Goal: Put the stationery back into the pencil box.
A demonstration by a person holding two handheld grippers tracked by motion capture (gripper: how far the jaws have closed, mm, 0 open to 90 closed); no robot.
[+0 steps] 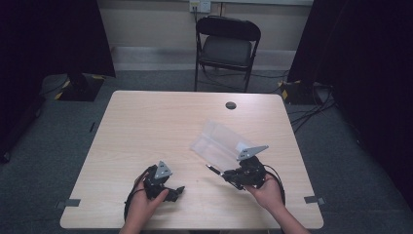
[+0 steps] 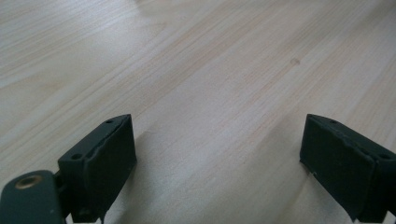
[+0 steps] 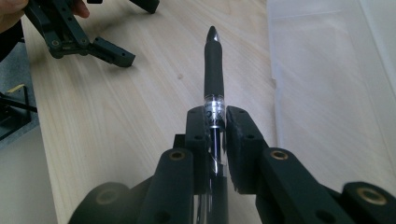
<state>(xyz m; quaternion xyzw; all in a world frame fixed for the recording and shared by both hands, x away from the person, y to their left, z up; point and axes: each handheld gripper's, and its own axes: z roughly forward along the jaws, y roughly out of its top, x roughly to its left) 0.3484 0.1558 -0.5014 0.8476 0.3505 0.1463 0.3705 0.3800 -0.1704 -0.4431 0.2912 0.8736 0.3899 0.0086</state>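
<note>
The pen point(image 3: 214, 65) sat clamped in our right gripper point(image 3: 215, 122), beside the clear pouch point(image 1: 220, 142). Our left gripper point(image 2: 217, 154) stood wide open, empty, over the table point(image 2: 196, 70).

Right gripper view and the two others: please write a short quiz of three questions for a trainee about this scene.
1. True or false: the right hand-held gripper is shut on a pen.
2. Which thing lies beside the pen's tip in the high view? A) clear plastic bag B) a cup C) a book
3. Fill in: the left hand-held gripper has its jaws ____ over the bare table.

Key: 1 true; 2 A; 3 open.
</note>
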